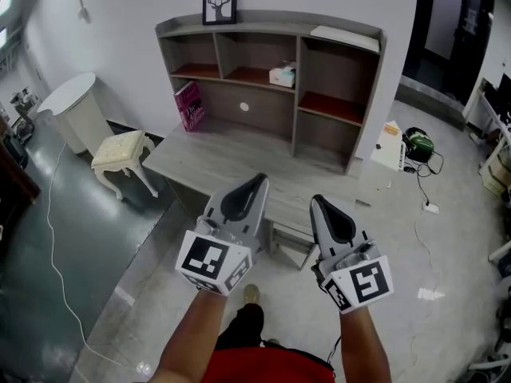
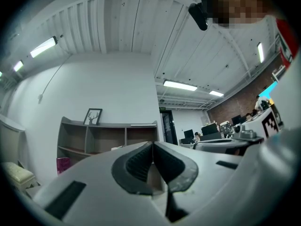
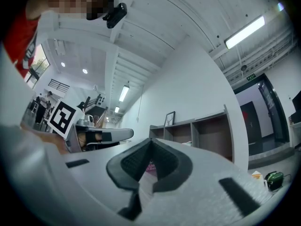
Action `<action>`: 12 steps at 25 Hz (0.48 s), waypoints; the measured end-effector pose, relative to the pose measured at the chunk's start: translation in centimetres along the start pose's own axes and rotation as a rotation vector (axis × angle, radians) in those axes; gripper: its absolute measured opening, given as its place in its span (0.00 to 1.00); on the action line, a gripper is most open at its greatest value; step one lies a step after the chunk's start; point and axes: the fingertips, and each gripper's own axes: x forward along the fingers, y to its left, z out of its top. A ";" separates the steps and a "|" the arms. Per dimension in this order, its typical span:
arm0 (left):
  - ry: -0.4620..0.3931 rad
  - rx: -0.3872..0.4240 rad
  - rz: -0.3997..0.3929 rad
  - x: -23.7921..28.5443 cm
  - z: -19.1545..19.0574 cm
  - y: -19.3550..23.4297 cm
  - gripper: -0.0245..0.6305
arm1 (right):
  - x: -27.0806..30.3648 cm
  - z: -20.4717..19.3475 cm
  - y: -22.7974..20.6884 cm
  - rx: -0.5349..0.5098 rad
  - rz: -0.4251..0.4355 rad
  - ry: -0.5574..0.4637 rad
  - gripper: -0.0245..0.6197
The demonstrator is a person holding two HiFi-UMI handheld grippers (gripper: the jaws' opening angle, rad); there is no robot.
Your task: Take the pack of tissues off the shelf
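A pale pack of tissues (image 1: pixel 283 74) lies on the middle shelf of the grey shelf unit (image 1: pixel 297 94), which stands on a grey desk (image 1: pixel 200 154). My left gripper (image 1: pixel 259 179) and right gripper (image 1: pixel 314 199) are held side by side well in front of the desk, far from the pack. Both are shut with nothing between the jaws. In the left gripper view the shelf unit (image 2: pixel 99 138) shows beyond the shut left gripper (image 2: pixel 153 145). The right gripper view shows its right gripper (image 3: pixel 151 141) shut too, tips touching.
A pink book (image 1: pixel 189 106) leans at the shelf unit's left end and a framed deer picture (image 1: pixel 219 1) stands on top. A cream stool (image 1: pixel 121 152) and a white round table (image 1: pixel 73 106) are to the left. Cables and a green device (image 1: pixel 418 144) lie on the floor to the right.
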 end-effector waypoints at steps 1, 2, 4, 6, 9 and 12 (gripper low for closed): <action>0.001 -0.003 0.000 0.7 -0.3 0.5 0.05 | 0.5 -0.2 -0.4 -0.003 -0.003 0.002 0.05; 0.000 -0.005 0.000 1.4 -0.7 1.1 0.05 | 1.1 -0.5 -0.9 -0.007 -0.006 0.004 0.05; -0.011 -0.008 -0.001 3.0 -1.4 2.4 0.05 | 2.5 -0.9 -1.8 -0.018 -0.013 0.008 0.05; -0.018 -0.010 0.001 4.9 -1.7 3.9 0.05 | 4.3 -1.4 -2.9 -0.028 -0.024 0.013 0.05; -0.028 -0.009 -0.008 7.9 -2.7 6.7 0.06 | 7.3 -2.2 -4.7 -0.036 -0.042 0.021 0.05; -0.024 -0.015 -0.027 11.1 -3.6 9.5 0.13 | 10.6 -3.1 -6.6 -0.042 -0.067 0.026 0.05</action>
